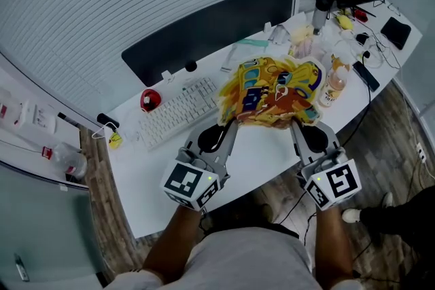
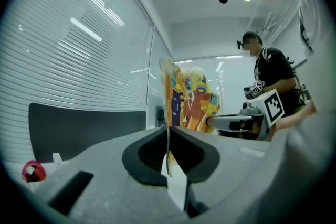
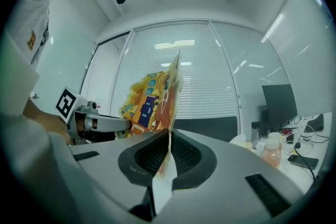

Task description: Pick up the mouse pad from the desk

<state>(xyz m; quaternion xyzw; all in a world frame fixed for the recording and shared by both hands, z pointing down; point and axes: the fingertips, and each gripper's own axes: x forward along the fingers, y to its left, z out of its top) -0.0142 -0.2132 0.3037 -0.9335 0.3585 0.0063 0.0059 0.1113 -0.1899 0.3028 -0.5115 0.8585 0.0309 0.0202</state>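
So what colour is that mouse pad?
Mouse pad: yellow-orange cartoon print, blue patches; head view shows it best.

I can read no words, brands or numbers anywhere. The mouse pad (image 1: 275, 93) bears only a colourful cartoon print. The keyboard (image 1: 178, 112) legends are too small. The cubes on my left gripper (image 1: 232, 123) and right gripper (image 1: 294, 123) show only square black-and-white markers.

From the raised mouse pad (image 1: 275, 93), bare desk (image 1: 262, 153) lies open toward six o'clock. The keyboard (image 1: 178, 112) blocks nine o'clock; a bottle (image 1: 332, 86) crowds three, a dark flask (image 1: 320, 13) one.
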